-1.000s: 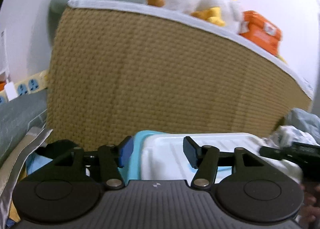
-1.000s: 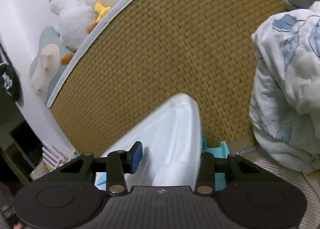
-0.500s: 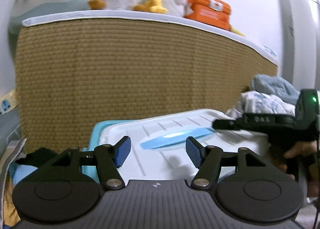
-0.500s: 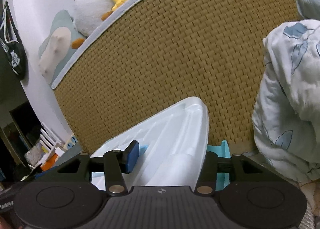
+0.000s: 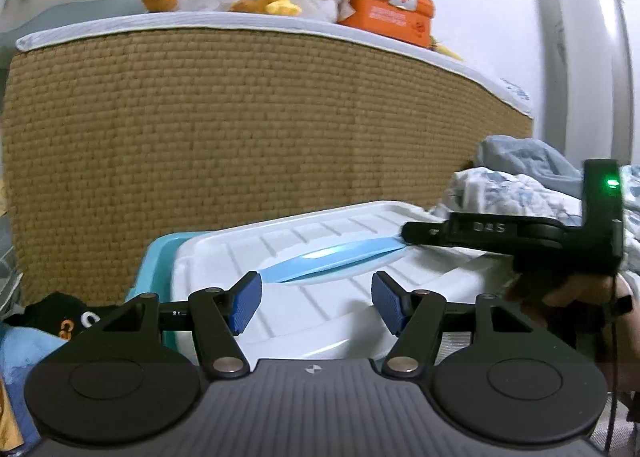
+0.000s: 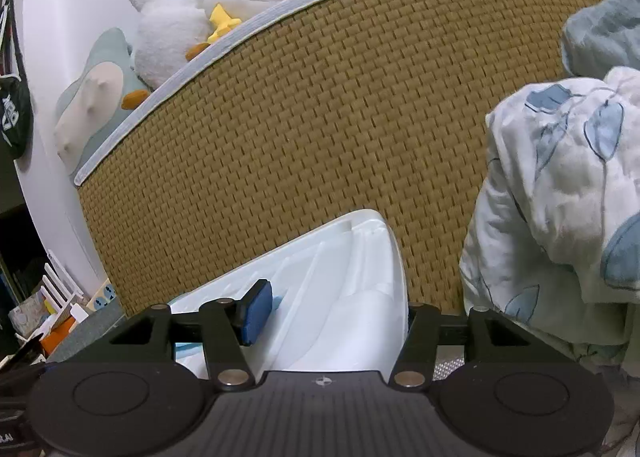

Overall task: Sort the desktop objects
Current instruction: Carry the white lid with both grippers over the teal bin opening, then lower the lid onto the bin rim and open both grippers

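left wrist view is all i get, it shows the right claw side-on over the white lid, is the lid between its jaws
Observer: Yes. In the right wrist view the lid's edge lies between the jaws of the right claw, which are opening.
Operator: both pads visible there
Observer: Only one blue pad, above the lid; the other finger's tip is hidden behind the lid's edge.
Operator: anything further left
Observer: A black bag hangs on the wall at the far left.
Operator: and lower down
Observer: A socket strip sits by the foot of the woven panel.
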